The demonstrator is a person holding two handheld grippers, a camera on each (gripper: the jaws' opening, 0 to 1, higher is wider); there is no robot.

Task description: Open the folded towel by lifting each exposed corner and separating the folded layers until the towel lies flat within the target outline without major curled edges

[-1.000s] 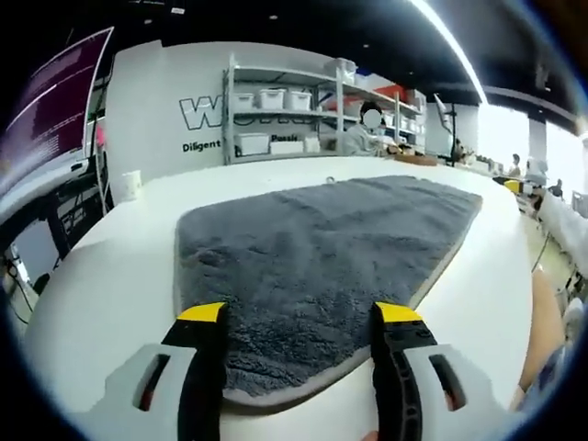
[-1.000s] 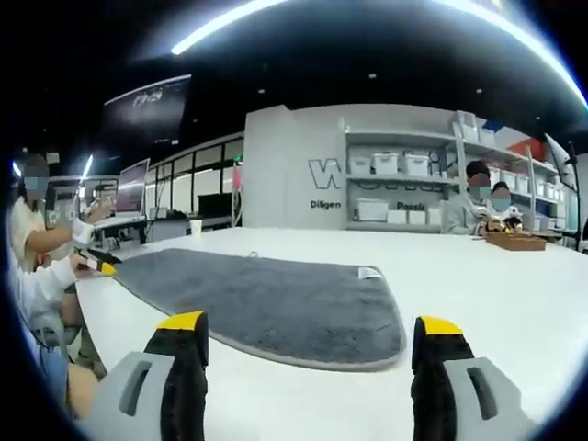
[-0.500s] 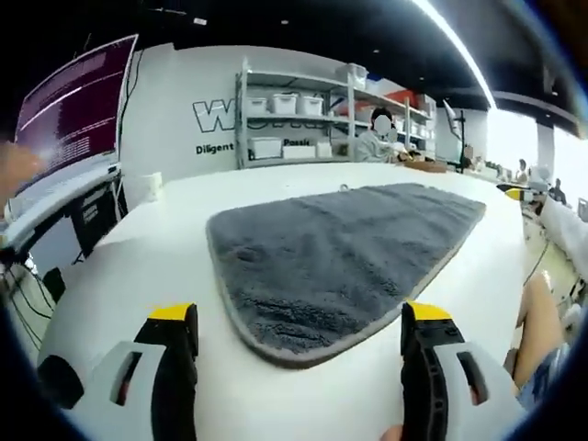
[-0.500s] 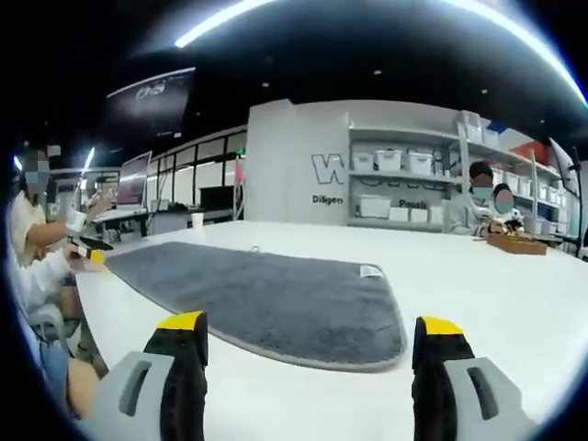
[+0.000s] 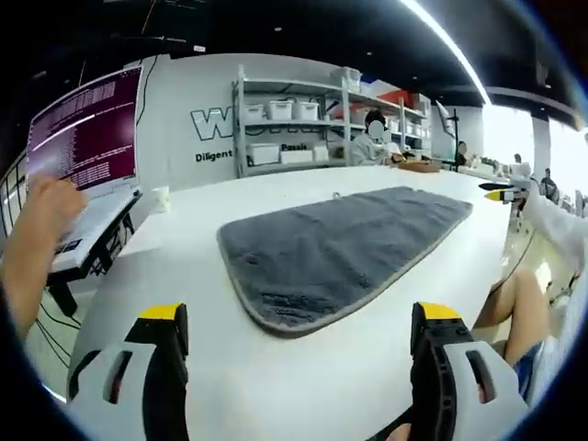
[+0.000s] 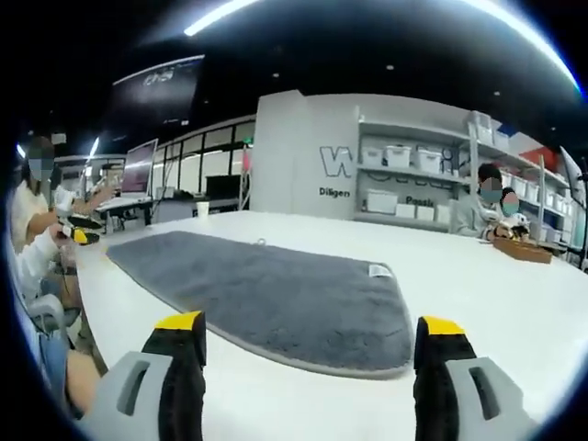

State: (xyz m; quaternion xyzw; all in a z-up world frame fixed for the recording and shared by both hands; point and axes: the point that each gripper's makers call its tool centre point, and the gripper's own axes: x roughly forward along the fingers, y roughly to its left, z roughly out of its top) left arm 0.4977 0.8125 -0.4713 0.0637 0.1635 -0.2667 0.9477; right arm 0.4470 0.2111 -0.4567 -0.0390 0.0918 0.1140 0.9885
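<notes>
A: What is being seen on the left side?

B: In the left gripper view, the left gripper [image 5: 296,322] is being held over the white bench [image 5: 184,248] with its jaws spread wide and nothing held between them. The grey plush towel with a pale bound edge [image 5: 340,243] is being shown ahead of the jaws, apart from them, with a rounded end nearest and its long axis running away and to the right.

A: And on the right?

B: In the right gripper view, the right gripper [image 6: 308,331] is likewise being held wide open and empty. The towel [image 6: 266,289] is lying just ahead of it on the bench [image 6: 487,285], its long axis stretching away to the left, and a small white label [image 6: 378,270] is being shown at the near right corner.

A: Is the towel being judged as flat?

B: It is appearing spread in a single layer with no large curl, though a target outline cannot be made out.

A: Which gripper is being judged nearer?

B: Each is facing one end of the towel; the right one is seeming slightly closer to its end, so any remaining edge would probably be reached from there.
</notes>
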